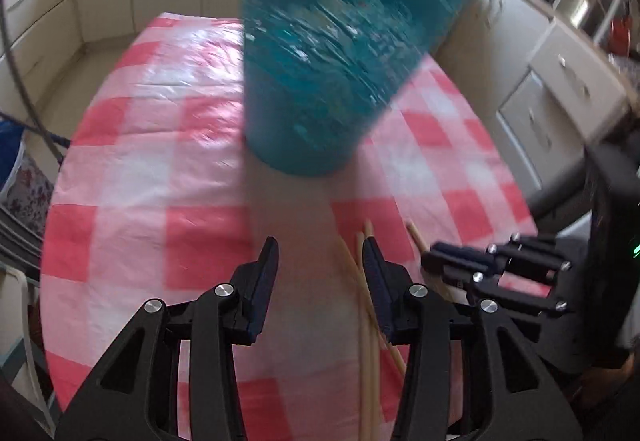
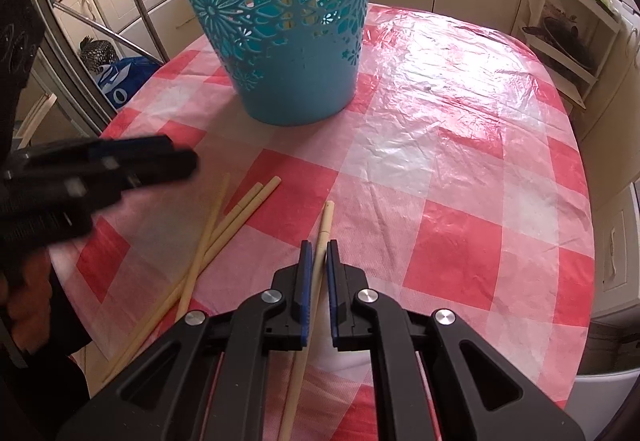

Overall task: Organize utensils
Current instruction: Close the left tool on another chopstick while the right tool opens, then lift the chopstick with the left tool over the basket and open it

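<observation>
Your left gripper (image 1: 320,261) hangs with its fingers spread and nothing between them, three loose chopsticks (image 2: 224,225) lying on the checked tablecloth (image 2: 460,161) at about four o'clock from it. At twelve o'clock stands the teal basket (image 2: 288,41) (upright, with cut-out flowers). Your right gripper (image 2: 319,253) pinches a single chopstick (image 2: 325,221).

Blurred teal basket (image 1: 320,53) at twelve o'clock on the red-checked desk (image 1: 160,169), left tool (image 1: 320,253) at six o'clock with jaws apart and empty, pale chopsticks (image 1: 366,321) beside its right finger, right tool (image 1: 434,259) at four o'clock.
</observation>
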A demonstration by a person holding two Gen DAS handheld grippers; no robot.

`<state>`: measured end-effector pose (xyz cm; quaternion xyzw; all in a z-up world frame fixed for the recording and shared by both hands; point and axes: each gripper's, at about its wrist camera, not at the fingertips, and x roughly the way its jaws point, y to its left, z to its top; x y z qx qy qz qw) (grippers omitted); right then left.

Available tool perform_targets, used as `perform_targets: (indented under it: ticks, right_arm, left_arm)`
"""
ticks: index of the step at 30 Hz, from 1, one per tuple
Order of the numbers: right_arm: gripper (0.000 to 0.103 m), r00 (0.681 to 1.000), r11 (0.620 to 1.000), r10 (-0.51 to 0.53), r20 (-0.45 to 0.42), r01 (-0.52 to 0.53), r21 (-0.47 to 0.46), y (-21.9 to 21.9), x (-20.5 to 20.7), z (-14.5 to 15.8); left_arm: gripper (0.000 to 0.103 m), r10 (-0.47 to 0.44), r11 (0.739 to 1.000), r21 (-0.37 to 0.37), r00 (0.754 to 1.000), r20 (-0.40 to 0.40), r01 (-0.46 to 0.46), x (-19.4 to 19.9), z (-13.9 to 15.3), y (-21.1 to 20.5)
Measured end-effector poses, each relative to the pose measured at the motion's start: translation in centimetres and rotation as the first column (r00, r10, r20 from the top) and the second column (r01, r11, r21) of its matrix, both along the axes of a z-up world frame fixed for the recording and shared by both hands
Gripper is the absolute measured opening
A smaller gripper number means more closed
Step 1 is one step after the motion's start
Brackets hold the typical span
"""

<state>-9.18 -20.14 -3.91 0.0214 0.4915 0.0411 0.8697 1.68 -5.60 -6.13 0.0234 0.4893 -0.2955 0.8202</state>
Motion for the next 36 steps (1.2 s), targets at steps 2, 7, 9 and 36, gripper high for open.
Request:
perform_targets:
  ticks: [2,7,9,36]
  right_arm:
    - [0.008,1.000,1.000,0.003,-0.002,-0.003,0.006,-0.1,-0.3,0.0]
    - [0.008,1.000,1.000,0.008,-0.004,-0.008,0.013,-0.4,-0.9,0.0]
    - [0.009,1.000,1.000,0.011,-0.005,-0.011,0.013,-0.4,-0.9,0.0]
    - [0.022,0.999,0.998,0.032,0.008,-0.033,0.058,-0.7,-1.0,0.0]
  left_arm:
    - [0.041,-0.026,0.999,0.037,1.000,-0.014,0.026,-0.6,-0.7,-1.2]
    - [0.041,-0.039,0.996,0.083,0.999,-0.018,0.040,-1.9,-1.7,-1.9]
    - [0.039,-0.040,0.995,0.090,0.999,-0.008,0.041,-2.3,-1.7,-2.3]
    - [0.005,0.053,0.943,-0.330,0.998,0.036,-0.038,-1.3,8.1,2.0]
